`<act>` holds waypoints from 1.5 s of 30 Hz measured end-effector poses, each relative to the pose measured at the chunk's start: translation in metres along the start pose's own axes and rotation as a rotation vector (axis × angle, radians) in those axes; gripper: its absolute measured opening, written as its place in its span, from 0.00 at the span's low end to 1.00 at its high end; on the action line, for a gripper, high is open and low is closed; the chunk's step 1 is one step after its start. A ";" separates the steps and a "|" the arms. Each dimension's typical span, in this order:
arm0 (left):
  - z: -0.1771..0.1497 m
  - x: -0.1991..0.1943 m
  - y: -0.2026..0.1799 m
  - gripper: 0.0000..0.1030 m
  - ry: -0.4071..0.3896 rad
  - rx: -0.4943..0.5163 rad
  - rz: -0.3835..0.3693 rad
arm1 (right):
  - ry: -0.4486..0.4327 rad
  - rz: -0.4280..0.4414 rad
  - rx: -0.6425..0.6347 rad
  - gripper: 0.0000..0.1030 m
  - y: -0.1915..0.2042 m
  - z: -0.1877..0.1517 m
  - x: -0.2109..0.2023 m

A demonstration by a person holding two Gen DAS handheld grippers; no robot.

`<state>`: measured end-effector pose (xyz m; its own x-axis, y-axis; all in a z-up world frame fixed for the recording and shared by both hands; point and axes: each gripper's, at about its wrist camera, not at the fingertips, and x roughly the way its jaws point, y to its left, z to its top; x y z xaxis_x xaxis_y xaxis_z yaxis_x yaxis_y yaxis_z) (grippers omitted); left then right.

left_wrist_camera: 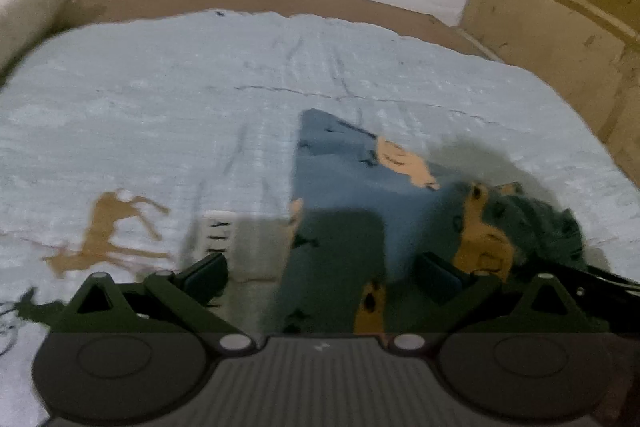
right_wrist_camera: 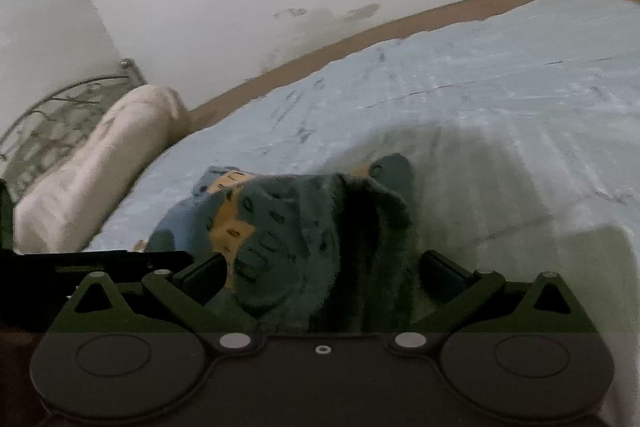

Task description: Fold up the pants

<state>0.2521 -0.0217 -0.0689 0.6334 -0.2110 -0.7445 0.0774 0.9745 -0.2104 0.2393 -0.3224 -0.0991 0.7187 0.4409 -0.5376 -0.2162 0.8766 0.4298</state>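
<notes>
- Left wrist view: our left gripper (left_wrist_camera: 320, 267) hangs with fingers spread wide over the blue patterned pants (left_wrist_camera: 340, 183), which lie partly flat on the pale blue bedsheet (left_wrist_camera: 160, 99) — bunched toward the right.
- Right wrist view: our right gripper (right_wrist_camera: 322, 267) is spread too, straddling the rumpled heap. We judge folding barely begun — next, pinch an edge and straighten.

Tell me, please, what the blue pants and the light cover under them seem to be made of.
The pants look like soft knit cotton, matte; they bunch in thick, limp folds and carry printed orange and dark figures. The cover looks like thin woven cloth, perhaps crinkled cotton, matte, with fine ridges and sharp creases. Blur leaves both uncertain.
</notes>
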 end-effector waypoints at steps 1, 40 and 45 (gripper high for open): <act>0.001 0.002 0.002 0.99 0.006 -0.008 -0.024 | 0.009 0.032 0.010 0.99 -0.004 0.002 0.002; 0.036 0.003 -0.004 0.99 -0.073 0.045 -0.026 | -0.101 -0.078 0.071 0.71 -0.030 0.039 -0.018; 0.046 0.042 -0.034 0.99 -0.043 0.185 0.248 | -0.030 -0.152 -0.127 0.72 -0.009 0.047 0.010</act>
<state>0.3118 -0.0597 -0.0635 0.6820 0.0347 -0.7306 0.0529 0.9939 0.0966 0.2796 -0.3350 -0.0749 0.7687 0.2968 -0.5666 -0.1835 0.9509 0.2492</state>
